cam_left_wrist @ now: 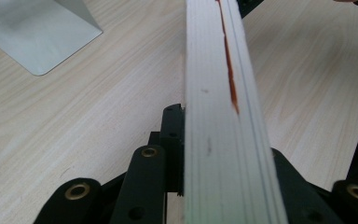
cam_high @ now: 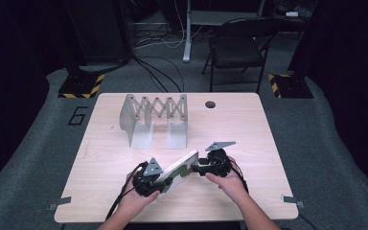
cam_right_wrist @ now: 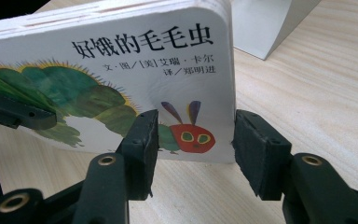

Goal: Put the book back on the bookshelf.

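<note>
Book (cam_high: 178,168) held between my two grippers, just above the near half of the table (cam_high: 249,143). It is one board book with a caterpillar on its cover. My left gripper (cam_high: 159,183) pinches its near-left end across the thickness; in the left gripper view the page block (cam_left_wrist: 223,140) sits squeezed between the jaws. My right gripper (cam_high: 199,165) is at the far-right corner. In the right gripper view one pad lies on the cover (cam_right_wrist: 144,60), the other at the book's edge. From there I judge it clamped on that corner, since the jaws are drawn in.

Step in hand, as I read it: carry the book to the rack (cam_high: 154,120), well apart at the far side. To do it well, keep both grips firm, move the hands together, stand the book upright and enter a slot squarely.

Count: one book, two grippers, one accordion rack, one chair (cam_high: 237,48) beyond the table.
</note>
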`<state>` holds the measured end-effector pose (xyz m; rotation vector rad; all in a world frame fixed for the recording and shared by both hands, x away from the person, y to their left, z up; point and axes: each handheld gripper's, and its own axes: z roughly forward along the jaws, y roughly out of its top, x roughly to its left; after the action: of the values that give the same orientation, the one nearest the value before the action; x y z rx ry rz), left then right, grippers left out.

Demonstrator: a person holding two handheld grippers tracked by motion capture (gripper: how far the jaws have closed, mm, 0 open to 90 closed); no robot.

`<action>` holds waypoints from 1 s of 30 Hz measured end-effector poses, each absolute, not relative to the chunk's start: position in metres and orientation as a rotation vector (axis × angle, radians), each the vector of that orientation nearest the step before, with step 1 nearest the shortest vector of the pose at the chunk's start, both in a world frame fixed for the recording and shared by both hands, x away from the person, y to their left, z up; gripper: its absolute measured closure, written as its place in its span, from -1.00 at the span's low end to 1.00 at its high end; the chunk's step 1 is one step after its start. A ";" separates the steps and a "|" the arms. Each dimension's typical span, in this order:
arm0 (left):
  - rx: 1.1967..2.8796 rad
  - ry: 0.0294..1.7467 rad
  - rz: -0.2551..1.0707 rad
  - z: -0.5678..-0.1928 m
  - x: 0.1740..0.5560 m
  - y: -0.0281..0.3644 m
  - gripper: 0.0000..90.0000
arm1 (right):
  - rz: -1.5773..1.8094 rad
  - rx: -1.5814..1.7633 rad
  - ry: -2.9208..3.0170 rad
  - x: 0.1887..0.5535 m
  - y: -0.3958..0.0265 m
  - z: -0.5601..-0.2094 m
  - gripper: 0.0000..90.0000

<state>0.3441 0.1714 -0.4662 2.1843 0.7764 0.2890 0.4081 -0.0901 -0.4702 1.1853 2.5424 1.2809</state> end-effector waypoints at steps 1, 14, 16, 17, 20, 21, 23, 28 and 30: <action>2.178 0.776 0.289 -0.466 0.344 0.171 0.68 | 1.278 1.181 2.544 0.408 -0.090 -0.470 0.12; 2.144 0.826 0.324 -0.458 0.348 0.185 0.68 | 1.288 1.182 2.532 0.409 -0.094 -0.470 0.11; 2.139 0.840 0.331 -0.456 0.350 0.189 0.68 | 1.286 1.182 2.533 0.409 -0.094 -0.470 0.11; 2.122 0.857 0.335 -0.456 0.350 0.190 0.68 | 1.283 1.184 2.535 0.409 -0.094 -0.470 0.11; 2.119 0.874 0.342 -0.455 0.351 0.197 0.68 | 1.279 1.201 2.536 0.408 -0.094 -0.470 0.11; 2.106 0.887 0.337 -0.455 0.352 0.199 0.68 | 1.280 1.201 2.536 0.409 -0.094 -0.470 0.11; 2.098 0.904 0.342 -0.454 0.353 0.203 0.68 | 1.279 1.199 2.535 0.409 -0.095 -0.471 0.11; 2.080 0.936 0.373 -0.453 0.355 0.214 0.68 | 1.278 1.205 2.534 0.410 -0.098 -0.472 0.11; 2.077 0.946 0.374 -0.452 0.355 0.219 0.68 | 1.276 1.203 2.536 0.410 -0.099 -0.472 0.11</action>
<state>0.3554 0.2186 -0.4520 2.0769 0.9463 0.3741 0.4101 -0.0989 -0.4721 1.2028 2.5356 1.2761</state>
